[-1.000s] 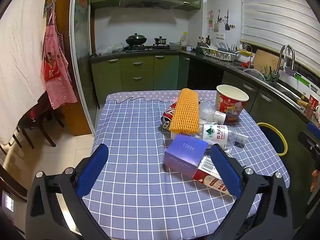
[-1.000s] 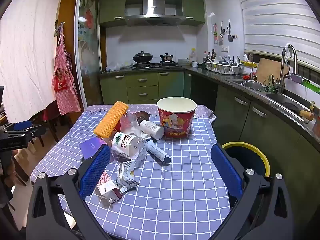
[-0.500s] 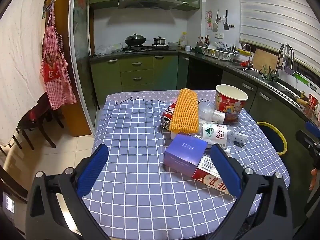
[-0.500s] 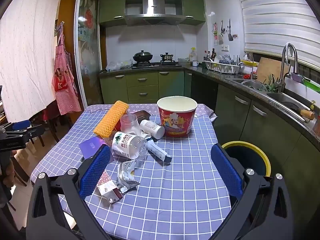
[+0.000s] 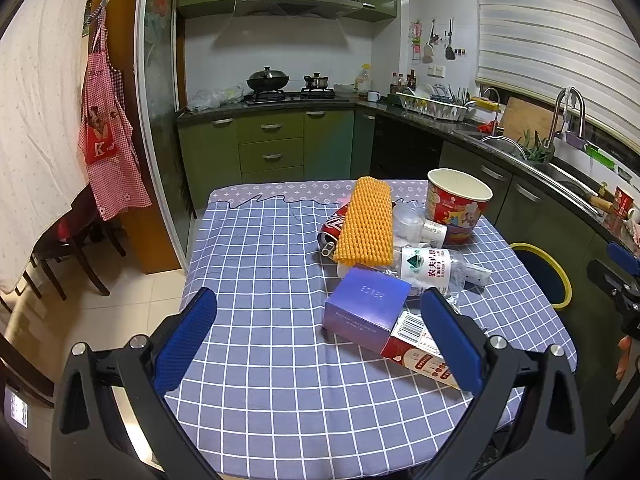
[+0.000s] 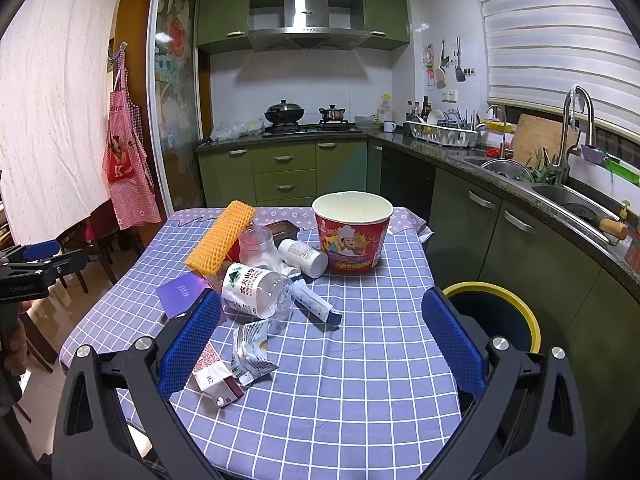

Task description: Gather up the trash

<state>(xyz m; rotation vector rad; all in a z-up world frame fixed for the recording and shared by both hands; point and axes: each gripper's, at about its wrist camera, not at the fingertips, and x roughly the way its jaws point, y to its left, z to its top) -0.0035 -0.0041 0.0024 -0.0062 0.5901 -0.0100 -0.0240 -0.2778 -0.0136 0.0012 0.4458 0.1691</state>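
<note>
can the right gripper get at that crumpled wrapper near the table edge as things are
Probably yes. The right gripper is open and empty, and the wrapper lies flat on the table just ahead between its fingers, with nothing on top. Only the carton crowds its left side.

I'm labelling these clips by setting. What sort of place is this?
A home kitchen: a stove under a range hood, a sink with dish rack, and a small dining table.
</note>
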